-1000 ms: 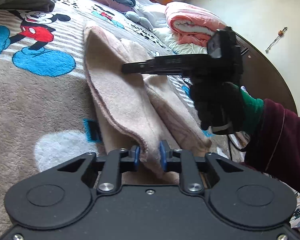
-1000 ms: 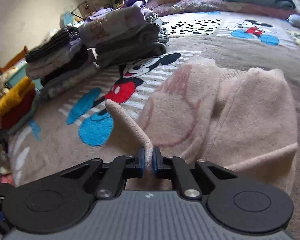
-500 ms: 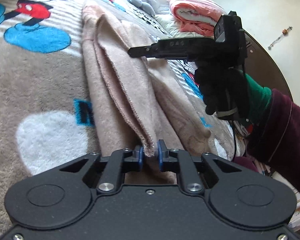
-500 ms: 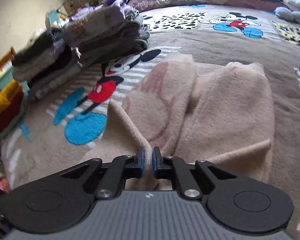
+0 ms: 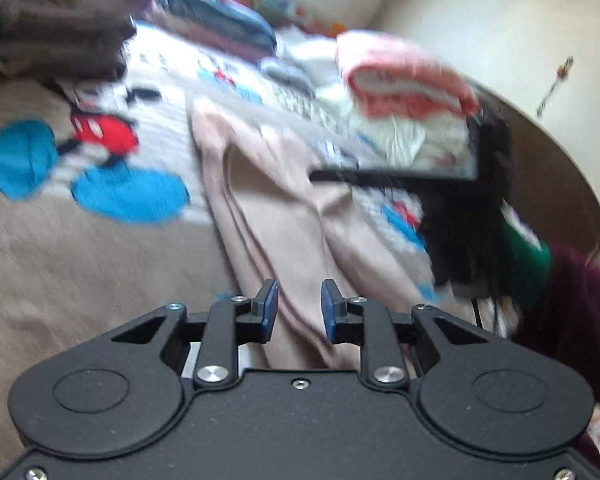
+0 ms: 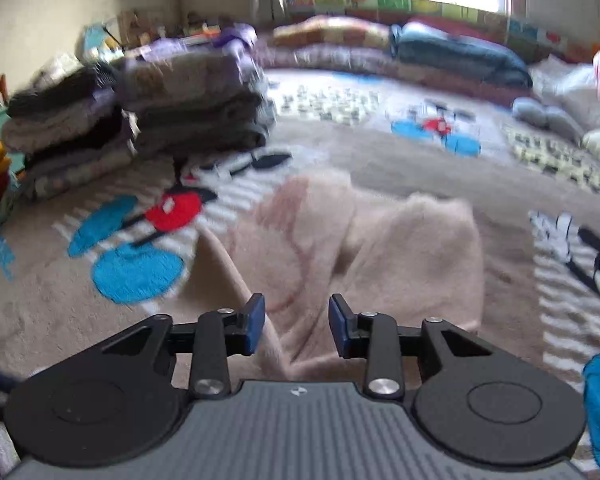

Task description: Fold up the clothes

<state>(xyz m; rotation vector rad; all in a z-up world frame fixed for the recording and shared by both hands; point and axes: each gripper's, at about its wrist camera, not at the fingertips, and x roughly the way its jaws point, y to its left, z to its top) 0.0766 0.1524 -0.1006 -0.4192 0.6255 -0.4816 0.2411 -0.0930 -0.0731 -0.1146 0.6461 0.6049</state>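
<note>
One pale pink garment (image 6: 364,248) lies on one cartoon-print blanket (image 6: 380,152). Two stacks of folded clothes (image 6: 140,120) stand side by side at the blanket's far left. One folded coral-and-white bundle (image 5: 404,76) sits at the far right. Two hand-held grippers are in view: the left hand-held gripper (image 5: 296,306) and the right hand-held gripper (image 6: 296,324).

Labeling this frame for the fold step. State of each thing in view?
left gripper: fingers opening, pads clear of the cloth between them
right gripper: fingers opening, cloth edge between them, not pinched
pink garment: folded over, lying on the bed
grey clothes stack: folded, piled
coral blanket: folded, stacked
</note>
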